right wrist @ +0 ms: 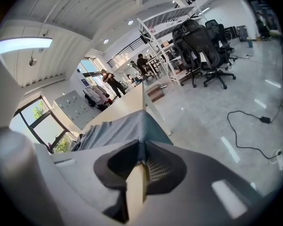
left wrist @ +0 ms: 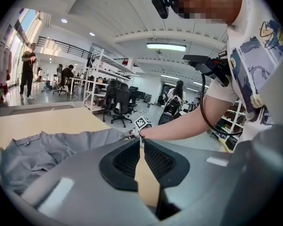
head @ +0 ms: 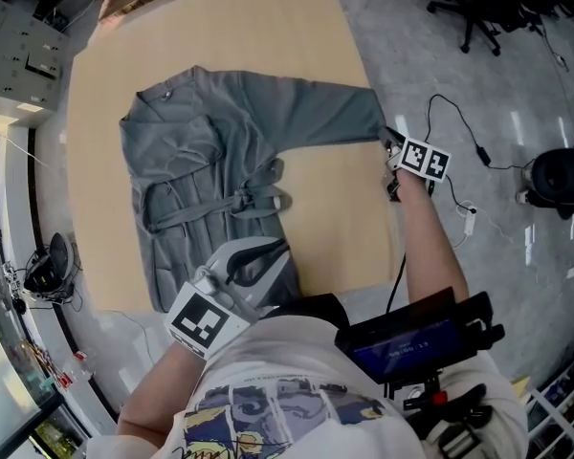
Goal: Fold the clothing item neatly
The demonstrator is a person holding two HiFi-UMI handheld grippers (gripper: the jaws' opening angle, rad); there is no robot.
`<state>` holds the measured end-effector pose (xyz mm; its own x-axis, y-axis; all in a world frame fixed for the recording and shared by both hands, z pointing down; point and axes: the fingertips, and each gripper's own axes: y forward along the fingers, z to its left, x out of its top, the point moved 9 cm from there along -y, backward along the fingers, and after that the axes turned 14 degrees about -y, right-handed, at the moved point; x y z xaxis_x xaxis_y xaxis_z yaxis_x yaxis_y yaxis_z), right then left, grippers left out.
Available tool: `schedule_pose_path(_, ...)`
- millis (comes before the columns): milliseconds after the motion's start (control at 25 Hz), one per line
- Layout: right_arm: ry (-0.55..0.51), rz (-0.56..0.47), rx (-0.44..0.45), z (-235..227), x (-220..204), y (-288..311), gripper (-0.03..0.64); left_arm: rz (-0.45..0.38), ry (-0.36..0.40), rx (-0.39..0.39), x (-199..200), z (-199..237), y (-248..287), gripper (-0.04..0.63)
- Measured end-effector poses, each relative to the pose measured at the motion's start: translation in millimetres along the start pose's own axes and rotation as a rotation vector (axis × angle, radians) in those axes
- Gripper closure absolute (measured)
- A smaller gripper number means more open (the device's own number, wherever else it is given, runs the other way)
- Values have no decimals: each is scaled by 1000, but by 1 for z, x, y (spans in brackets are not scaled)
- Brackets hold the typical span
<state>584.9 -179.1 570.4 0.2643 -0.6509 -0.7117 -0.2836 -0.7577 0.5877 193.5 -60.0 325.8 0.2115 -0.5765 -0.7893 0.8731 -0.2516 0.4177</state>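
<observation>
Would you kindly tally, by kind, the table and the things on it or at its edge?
Tables: 1, the wooden table
Garments: 1, the grey garment
Grippers: 2, the left gripper and the right gripper
Total: 4

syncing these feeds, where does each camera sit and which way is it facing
Head view: on the person's head, facing steeply down at the table and grey robe; shows their shirt, left gripper, right gripper.
Left gripper view: on the left gripper, facing across the table towards the right gripper; shows its shut fingers, the person's right arm.
Right gripper view: on the right gripper, facing along the sleeve pinched in its fingers.
Shared: all three show the robe.
</observation>
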Motion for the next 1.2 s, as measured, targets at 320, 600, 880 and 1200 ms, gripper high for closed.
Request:
schedule_pose_path(320, -73, -1, -54, 8, 14, -7, 581, -35, -12, 18, -3, 3, -13, 558)
schedule_pose_path(600, -136, -33, -66, 28, 33, -6, 581, -64, -11, 49, -9, 13, -35, 558)
schedule_pose_path(880, -203, -40, -63, 61, 48, -3, 582, -94, -20, 72, -17, 21, -63, 558)
schedule_pose_path(1200, -266, -45, -32, 109, 58, 11, 583, -134, -32, 105, -31, 28, -100, 558)
